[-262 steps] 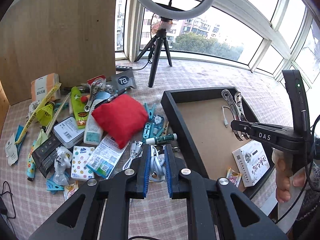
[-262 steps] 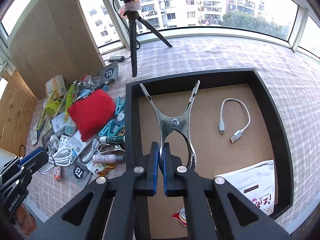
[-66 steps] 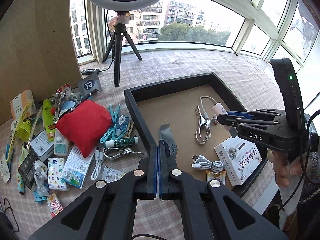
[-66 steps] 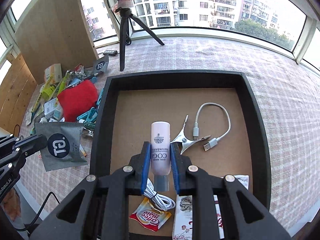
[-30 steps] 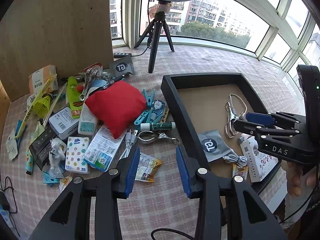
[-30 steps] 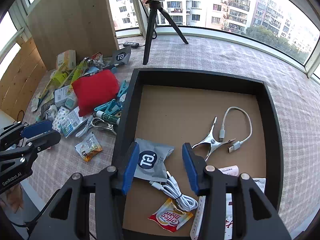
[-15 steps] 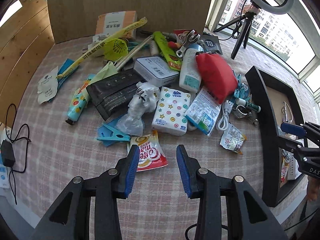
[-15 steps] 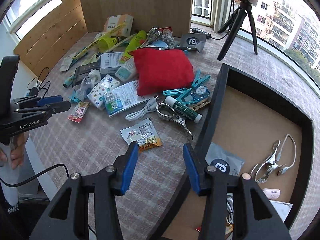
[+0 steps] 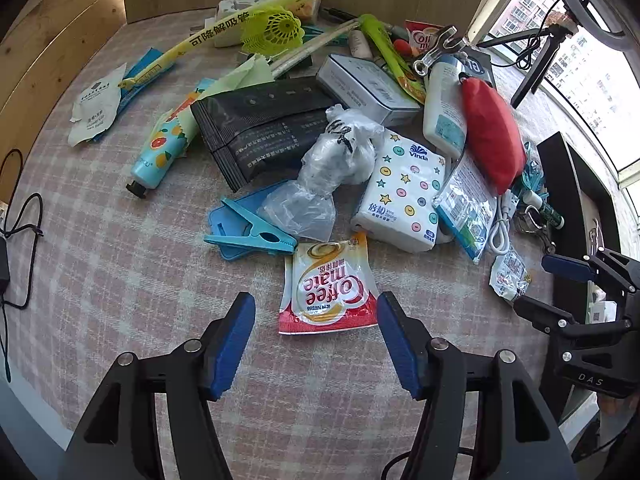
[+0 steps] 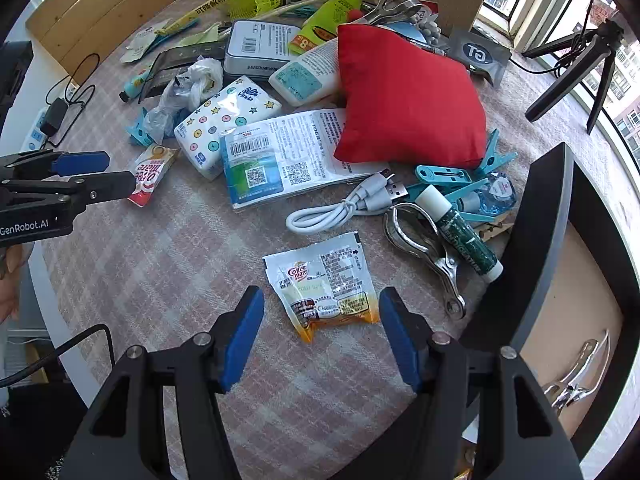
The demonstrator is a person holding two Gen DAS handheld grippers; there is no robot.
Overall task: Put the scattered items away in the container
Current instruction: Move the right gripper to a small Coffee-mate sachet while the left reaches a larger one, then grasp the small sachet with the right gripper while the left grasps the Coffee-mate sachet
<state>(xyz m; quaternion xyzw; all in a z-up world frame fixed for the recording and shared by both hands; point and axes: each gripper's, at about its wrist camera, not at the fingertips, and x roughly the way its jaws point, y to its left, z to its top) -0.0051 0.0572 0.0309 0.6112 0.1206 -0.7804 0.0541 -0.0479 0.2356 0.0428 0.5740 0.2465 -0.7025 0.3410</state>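
Two grippers, left (image 9: 316, 344) and right (image 10: 322, 340), fingers opening, empty, each above a flat sachet beside the container (image 10: 560, 216); thin foil may slip the pinch.

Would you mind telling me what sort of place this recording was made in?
Probably a flat's enclosed balcony or sunroom set up for filming: big windows face apartment blocks, a tripod stands nearby, and household clutter covers a table with a checked cloth.

A checked tablecloth (image 9: 120, 280) carries scattered sachets (image 10: 326, 284), packets, clips and a black tray (image 10: 548, 216).
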